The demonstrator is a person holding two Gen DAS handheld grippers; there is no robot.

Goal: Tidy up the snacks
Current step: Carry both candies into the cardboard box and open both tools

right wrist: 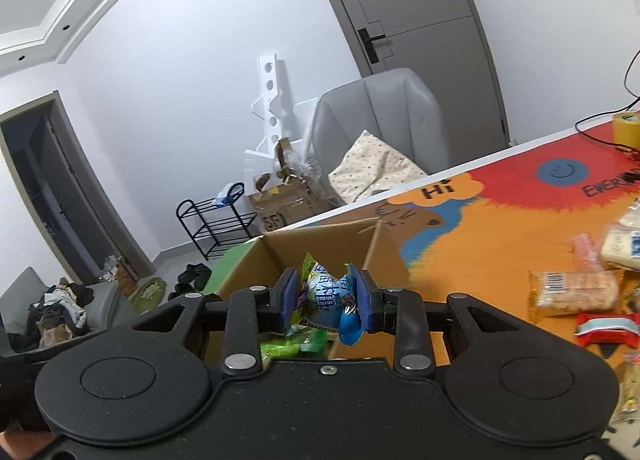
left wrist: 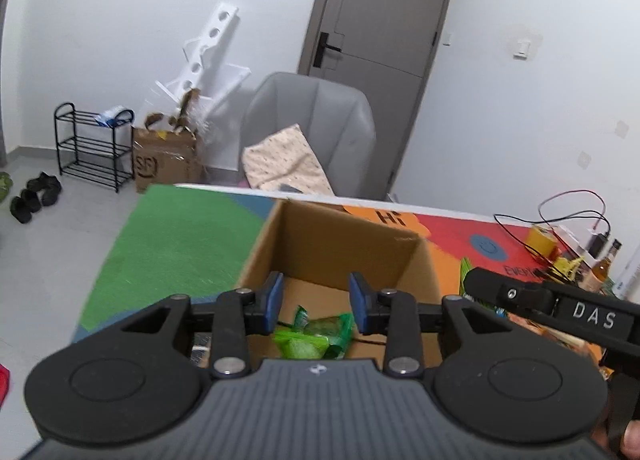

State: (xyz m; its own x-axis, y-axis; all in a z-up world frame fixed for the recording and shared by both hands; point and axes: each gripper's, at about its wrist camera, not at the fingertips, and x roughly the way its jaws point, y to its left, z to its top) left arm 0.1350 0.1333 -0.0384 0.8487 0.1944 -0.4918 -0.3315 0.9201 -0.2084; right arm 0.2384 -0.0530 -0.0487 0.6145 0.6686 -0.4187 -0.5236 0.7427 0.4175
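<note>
An open cardboard box stands on the colourful table mat; it also shows in the right wrist view. Green snack packets lie on its floor, also seen in the right wrist view. My left gripper is open and empty, held above the box's near side. My right gripper is shut on a blue and white snack bag and holds it over the box's near rim. The right gripper's body shows at the right of the left wrist view.
Several loose snack packets lie on the orange mat to the right of the box. A yellow tape roll, black cables and a bottle are at the far right. A grey chair stands behind the table.
</note>
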